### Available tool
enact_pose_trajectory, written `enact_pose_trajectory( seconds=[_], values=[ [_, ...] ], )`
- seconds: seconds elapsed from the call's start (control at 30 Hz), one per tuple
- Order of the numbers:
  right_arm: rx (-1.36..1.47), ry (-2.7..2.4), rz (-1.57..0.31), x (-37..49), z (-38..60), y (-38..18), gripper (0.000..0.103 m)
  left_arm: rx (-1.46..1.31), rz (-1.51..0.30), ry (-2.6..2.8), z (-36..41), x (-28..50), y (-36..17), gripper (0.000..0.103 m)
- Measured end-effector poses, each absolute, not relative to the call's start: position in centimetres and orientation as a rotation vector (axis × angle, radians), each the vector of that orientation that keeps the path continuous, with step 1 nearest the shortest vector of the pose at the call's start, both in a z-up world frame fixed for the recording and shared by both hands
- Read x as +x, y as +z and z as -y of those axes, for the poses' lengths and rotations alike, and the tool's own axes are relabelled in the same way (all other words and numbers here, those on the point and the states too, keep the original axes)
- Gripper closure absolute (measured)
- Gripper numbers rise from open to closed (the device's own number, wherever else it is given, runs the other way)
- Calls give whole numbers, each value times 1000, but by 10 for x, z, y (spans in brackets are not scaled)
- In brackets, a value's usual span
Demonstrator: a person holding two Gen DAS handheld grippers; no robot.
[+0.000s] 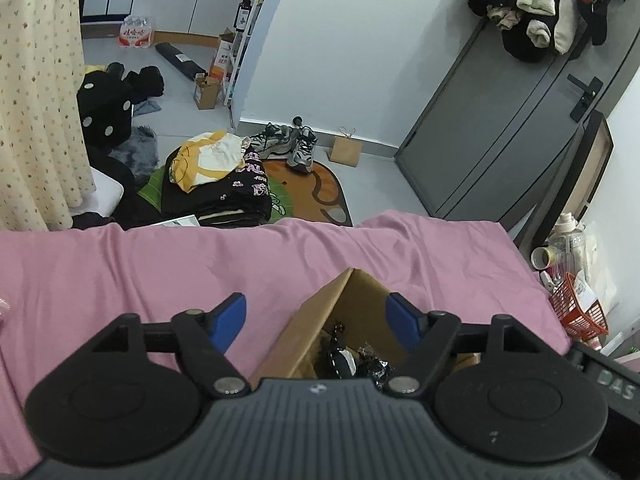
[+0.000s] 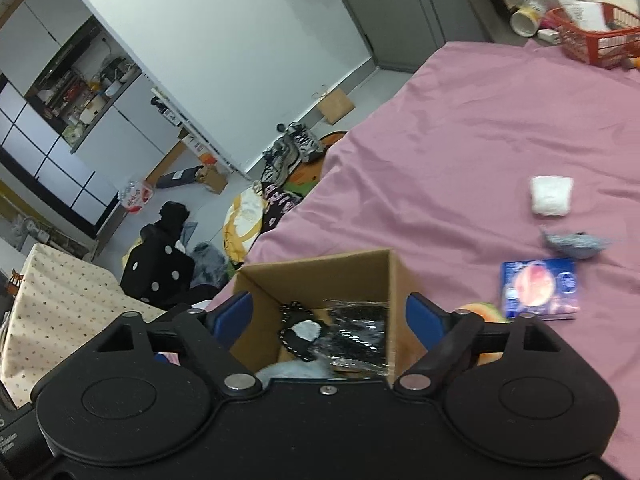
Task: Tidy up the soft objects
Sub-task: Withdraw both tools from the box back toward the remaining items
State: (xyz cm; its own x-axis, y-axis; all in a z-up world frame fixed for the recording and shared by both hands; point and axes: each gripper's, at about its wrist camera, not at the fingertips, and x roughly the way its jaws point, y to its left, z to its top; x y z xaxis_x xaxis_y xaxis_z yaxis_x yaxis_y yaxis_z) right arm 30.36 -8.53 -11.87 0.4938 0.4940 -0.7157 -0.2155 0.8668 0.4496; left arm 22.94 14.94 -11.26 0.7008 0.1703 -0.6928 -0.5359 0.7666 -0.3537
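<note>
Bed sheet (image 2: 460, 128): plain pink. Cardboard box (image 2: 320, 272): brown, dark glossy items inside, one black-and-white. Gripper fingers (image 1: 230, 320): blue pads, black frame. Right side of right wrist view: white pad (image 2: 551, 195), grey fuzzy thing (image 2: 576, 243) (blurred, possibly a toy), blue packet (image 2: 538, 290) with pink circle. Upper right: red basket (image 2: 600, 40).

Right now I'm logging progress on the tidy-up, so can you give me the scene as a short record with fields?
surface: pink bedsheet
container: open cardboard box on the sheet
in box: black strap item, shiny black packet, something pale and fluffy
still out on sheet: white folded cloth, grey fuzzy toy, blue packet
left gripper: open, empty, over the box
right gripper: open, empty, over the box
</note>
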Motion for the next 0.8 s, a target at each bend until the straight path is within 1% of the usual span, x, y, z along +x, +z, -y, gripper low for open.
enact_pose_trajectory(
  seconds=[0.07,0.13,0.27,0.37,0.8],
  values=[
    [313,433,-951,300,94,-113,13,-561,-694,418,-145,229,-110,25],
    [312,427,-940,297,104,-107,11,-543,-702,416,-140,229,-107,25],
    [300,409,-925,295,125,-98,10,-510,-719,408,-129,226,-104,24],
    [307,385,-920,296,141,-95,7,-489,-720,397,-117,225,-98,24],
    [340,386,-907,307,203,-86,5,-418,-738,315,-64,227,-75,24]
  ],
)
